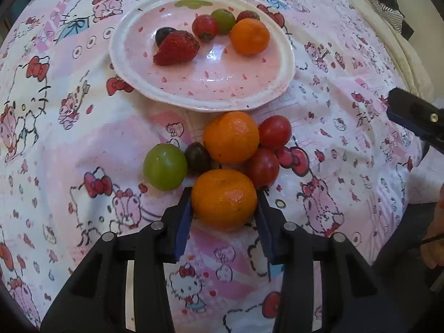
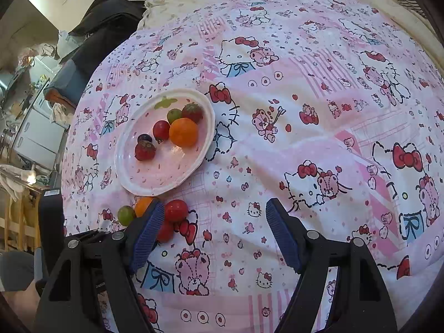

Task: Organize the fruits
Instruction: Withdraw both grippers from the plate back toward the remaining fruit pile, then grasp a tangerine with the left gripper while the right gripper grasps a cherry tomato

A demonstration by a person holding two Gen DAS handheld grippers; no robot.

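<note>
**Filling the plate, fruit by fruit**

Clamping a mandarin (image 1: 224,199) off the bedsheet (image 1: 83,138), the left gripper (image 1: 224,208) has its pads pressed on both sides. Six fruits lie in the pink plate (image 1: 280,83); five more wait just beside it. The right gripper (image 2: 215,230) hangs released, empty.

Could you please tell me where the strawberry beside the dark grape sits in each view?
Left wrist view: strawberry on the plate's left half, upper centre.
Right wrist view: strawberry on the plate's left side, left of centre.
Shared landmark: the pink plate.
</note>
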